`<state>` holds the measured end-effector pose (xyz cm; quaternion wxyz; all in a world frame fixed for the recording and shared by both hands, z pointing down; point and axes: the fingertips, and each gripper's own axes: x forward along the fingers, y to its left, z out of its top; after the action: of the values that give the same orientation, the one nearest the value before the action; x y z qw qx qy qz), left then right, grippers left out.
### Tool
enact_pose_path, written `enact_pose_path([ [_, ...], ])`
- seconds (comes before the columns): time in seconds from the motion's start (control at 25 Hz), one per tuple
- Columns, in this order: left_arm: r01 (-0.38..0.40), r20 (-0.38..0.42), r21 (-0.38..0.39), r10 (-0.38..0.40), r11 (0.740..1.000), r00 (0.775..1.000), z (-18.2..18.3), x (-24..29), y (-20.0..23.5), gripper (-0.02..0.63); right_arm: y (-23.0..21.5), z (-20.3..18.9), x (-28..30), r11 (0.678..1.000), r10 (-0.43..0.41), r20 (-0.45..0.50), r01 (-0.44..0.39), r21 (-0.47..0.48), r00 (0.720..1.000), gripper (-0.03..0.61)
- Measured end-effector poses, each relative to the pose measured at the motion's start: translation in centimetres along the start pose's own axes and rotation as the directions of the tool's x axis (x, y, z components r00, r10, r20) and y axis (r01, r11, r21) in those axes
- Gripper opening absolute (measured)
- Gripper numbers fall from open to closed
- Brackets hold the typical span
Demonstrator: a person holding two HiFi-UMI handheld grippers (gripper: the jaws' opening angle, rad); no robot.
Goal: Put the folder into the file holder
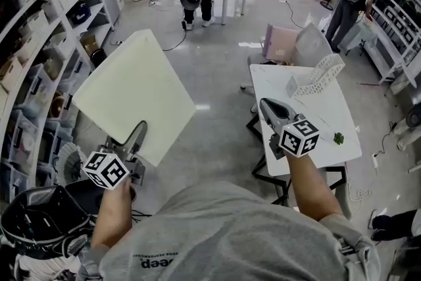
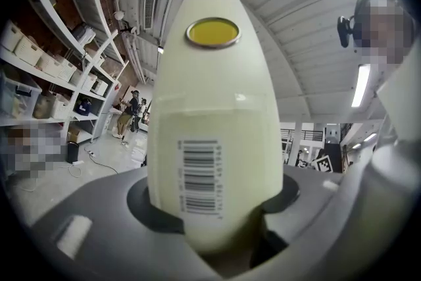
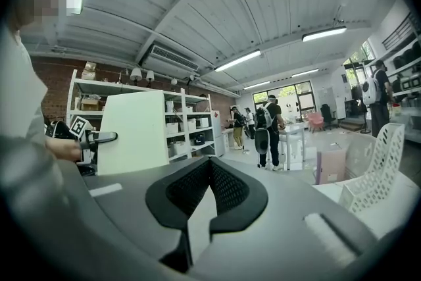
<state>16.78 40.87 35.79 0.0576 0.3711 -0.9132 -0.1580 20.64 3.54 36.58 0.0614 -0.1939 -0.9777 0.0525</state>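
Observation:
A large cream folder (image 1: 135,95) is held up in the air at the left, tilted, with my left gripper (image 1: 139,131) shut on its lower edge. In the left gripper view the folder (image 2: 214,108) fills the space between the jaws and shows a barcode label and a round yellow button. A white mesh file holder (image 1: 316,76) stands at the far side of the white table (image 1: 329,122) and is also visible at the right in the right gripper view (image 3: 378,171). My right gripper (image 1: 265,104) hovers over the table's near left part, shut and empty.
A small green object (image 1: 338,138) lies near the table's right edge. Shelving with boxes (image 1: 39,43) lines the left wall. A pink box (image 1: 279,41) stands on the floor behind the table. People stand farther back. A black bag (image 1: 39,220) sits at bottom left.

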Motion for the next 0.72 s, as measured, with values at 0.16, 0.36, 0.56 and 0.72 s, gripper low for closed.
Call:
enact_pose_path([
  [0.16, -0.02, -0.002, 0.0, 0.02, 1.0, 1.0, -0.5, 1.2, -2.3, 0.331, -2.0, 0.1, -1.1, 1.0, 0.015, 0.008, -0.015, 0.002, 1.0, 0.003],
  [0.36, -0.044, 0.007, -0.015, 0.044, 0.999, 0.999, -1.5, 2.5, -4.9, 0.331, -4.4, 0.1, -2.7, 0.999, 0.046, 0.01, -0.046, 0.007, 0.999, 0.005],
  [0.56, -0.054, 0.023, -0.017, 0.054, 0.998, 0.998, -2.3, 3.8, -6.5, 0.331, -6.7, 0.3, -4.0, 0.998, 0.064, 0.019, -0.064, 0.006, 0.998, 0.005],
  [0.72, -0.059, 0.013, -0.015, 0.059, 0.998, 0.998, -3.0, 5.1, -7.3, 0.331, -8.3, -0.1, -4.2, 0.997, 0.069, 0.022, -0.07, 0.018, 0.997, 0.005],
])
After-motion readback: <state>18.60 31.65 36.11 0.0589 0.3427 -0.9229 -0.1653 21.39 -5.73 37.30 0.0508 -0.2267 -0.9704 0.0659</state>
